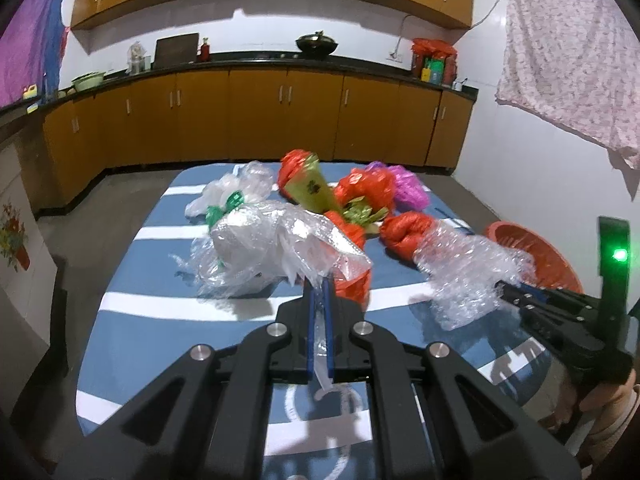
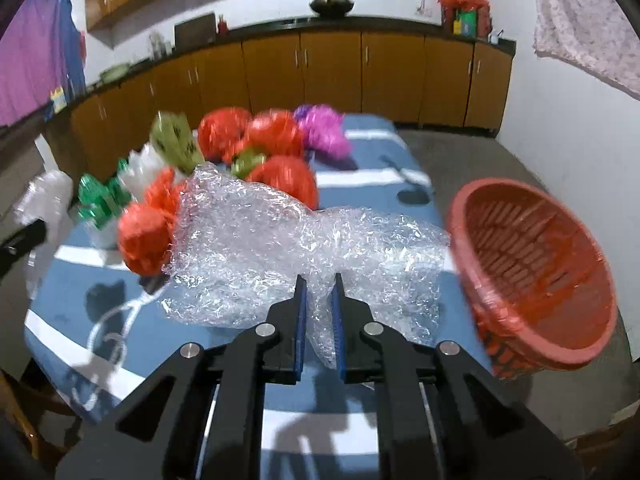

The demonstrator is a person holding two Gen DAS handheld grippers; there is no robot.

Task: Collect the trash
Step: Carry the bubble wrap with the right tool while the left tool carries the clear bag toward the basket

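My left gripper [image 1: 319, 286] is shut on a clear plastic bag [image 1: 276, 248] and holds it above the blue striped table [image 1: 160, 312]. My right gripper [image 2: 319, 282] is shut on a sheet of bubble wrap [image 2: 280, 240]; it also shows in the left wrist view [image 1: 468, 276], lifted beside the red basket [image 2: 536, 264]. The basket stands at the table's right edge [image 1: 536, 248]. More crumpled trash lies on the table: red bags [image 2: 288, 176], a purple bag [image 2: 324, 130], an olive wrapper [image 1: 312, 192], green foil [image 2: 100, 200].
Brown kitchen cabinets [image 1: 256, 112] and a dark counter run along the far wall. A floral cloth [image 1: 568, 52] hangs at right. A purple cloth [image 1: 28, 48] hangs at left. A white cord loop [image 2: 116, 320] lies on the table's near side.
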